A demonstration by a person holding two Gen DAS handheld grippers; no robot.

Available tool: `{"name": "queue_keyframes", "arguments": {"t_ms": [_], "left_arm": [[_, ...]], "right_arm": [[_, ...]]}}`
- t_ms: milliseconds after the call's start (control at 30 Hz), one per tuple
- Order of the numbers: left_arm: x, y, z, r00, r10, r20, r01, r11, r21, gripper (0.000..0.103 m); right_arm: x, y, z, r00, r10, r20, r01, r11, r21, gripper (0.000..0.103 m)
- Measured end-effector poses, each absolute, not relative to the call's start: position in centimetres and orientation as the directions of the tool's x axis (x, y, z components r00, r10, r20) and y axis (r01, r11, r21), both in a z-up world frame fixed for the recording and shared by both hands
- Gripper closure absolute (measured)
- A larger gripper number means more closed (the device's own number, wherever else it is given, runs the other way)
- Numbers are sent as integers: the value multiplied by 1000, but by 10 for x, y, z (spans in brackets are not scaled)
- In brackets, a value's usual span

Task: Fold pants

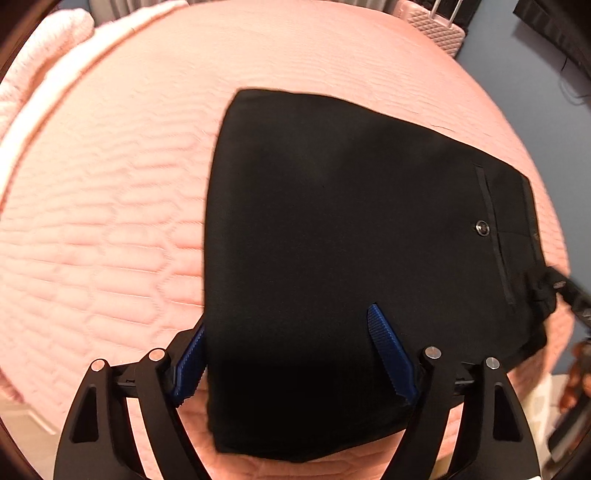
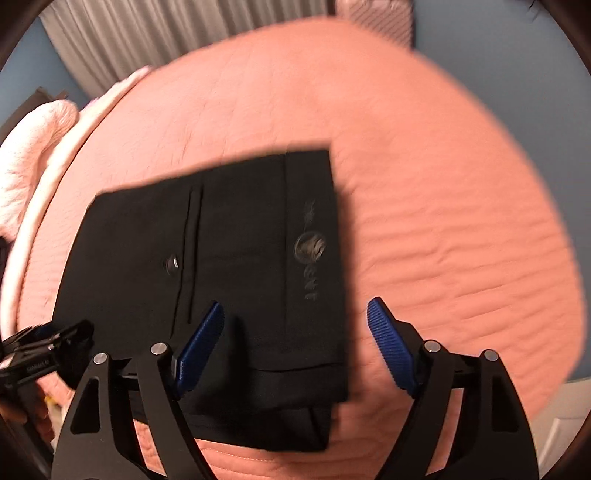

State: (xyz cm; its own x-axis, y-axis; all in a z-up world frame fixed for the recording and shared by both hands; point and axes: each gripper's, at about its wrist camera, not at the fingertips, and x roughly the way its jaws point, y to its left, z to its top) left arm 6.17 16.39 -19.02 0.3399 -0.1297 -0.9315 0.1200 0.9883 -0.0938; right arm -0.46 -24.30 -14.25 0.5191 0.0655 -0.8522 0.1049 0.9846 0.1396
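Note:
Black pants (image 1: pixel 332 240) lie folded into a compact rectangle on the pink quilted bed (image 1: pixel 110 203). A back pocket with a button (image 1: pixel 482 227) faces up. In the right wrist view the pants (image 2: pixel 229 280) show a waistband logo (image 2: pixel 310 249). My left gripper (image 1: pixel 288 354) is open, its blue pads (image 1: pixel 388 354) spread over the near left corner of the fold, the left pad partly hidden behind the cloth edge. My right gripper (image 2: pixel 295 347) is open and empty above the near waistband end. The left gripper also shows at the left edge of the right wrist view (image 2: pixel 48 350).
A fluffy pink blanket (image 1: pixel 44 55) is bunched at the far left of the bed. A pink suitcase (image 1: pixel 436 26) stands beyond the bed against a blue wall (image 1: pixel 517 92). Grey curtains (image 2: pixel 166 33) hang behind. The bed's (image 2: pixel 443 221) near edge is just below the pants.

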Motion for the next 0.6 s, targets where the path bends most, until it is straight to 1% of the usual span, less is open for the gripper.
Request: {"name": "queue_keyframes", "arguments": {"t_ms": [33, 67, 133, 167, 200, 233, 267, 300, 333, 367, 433, 467, 500, 533, 567, 600], "left_arm": [[61, 161, -187, 352, -106, -930, 118, 991, -69, 26], [59, 155, -182, 373, -73, -925, 123, 992, -29, 26], [57, 143, -179, 393, -33, -919, 144, 989, 26, 25], [58, 136, -183, 388, -5, -922, 156, 986, 60, 23], [59, 133, -188, 382, 18, -924, 164, 983, 87, 19], [59, 133, -194, 386, 28, -922, 169, 980, 101, 13], [58, 137, -195, 395, 10, -919, 167, 983, 82, 12], [60, 142, -195, 381, -11, -924, 160, 986, 55, 12], [60, 149, -191, 370, -31, -928, 147, 989, 25, 13], [60, 156, -189, 371, -47, -928, 143, 990, 6, 14], [65, 168, -194, 343, -120, -932, 147, 986, -73, 14], [68, 171, -199, 321, -159, -934, 138, 983, -120, 13], [72, 178, -206, 291, -231, -928, 122, 972, -203, 10], [76, 184, -213, 275, -302, -913, 90, 953, -289, 9], [77, 185, -213, 290, -314, -904, 83, 949, -303, 9], [79, 181, -212, 293, -316, -902, 102, 949, -299, 13]], "right_arm": [[-7, -239, -136, 537, 78, -840, 82, 986, 144, 24], [-6, -225, -127, 541, 121, -832, 13, 988, 152, 26], [-1, -203, -125, 522, 160, -838, -78, 987, 140, 35], [5, -189, -131, 496, 191, -847, -138, 981, 140, 42], [10, -182, -140, 470, 196, -861, -164, 977, 133, 49], [16, -179, -159, 422, 165, -892, -173, 980, 100, 51], [16, -183, -168, 413, 164, -896, -178, 979, 97, 53], [13, -191, -168, 439, 198, -877, -184, 975, 128, 58], [9, -202, -164, 436, 208, -875, -163, 975, 151, 61], [7, -210, -158, 437, 201, -877, -136, 978, 156, 59], [2, -234, -146, 469, 178, -865, -65, 984, 167, 52], [1, -251, -143, 489, 174, -855, -21, 982, 188, 39], [2, -262, -145, 491, 172, -854, 8, 979, 202, 29], [5, -273, -153, 471, 185, -863, 29, 974, 225, 29], [12, -280, -168, 414, 235, -879, 43, 960, 277, 31], [15, -282, -183, 373, 301, -877, 42, 939, 340, 40]]}}
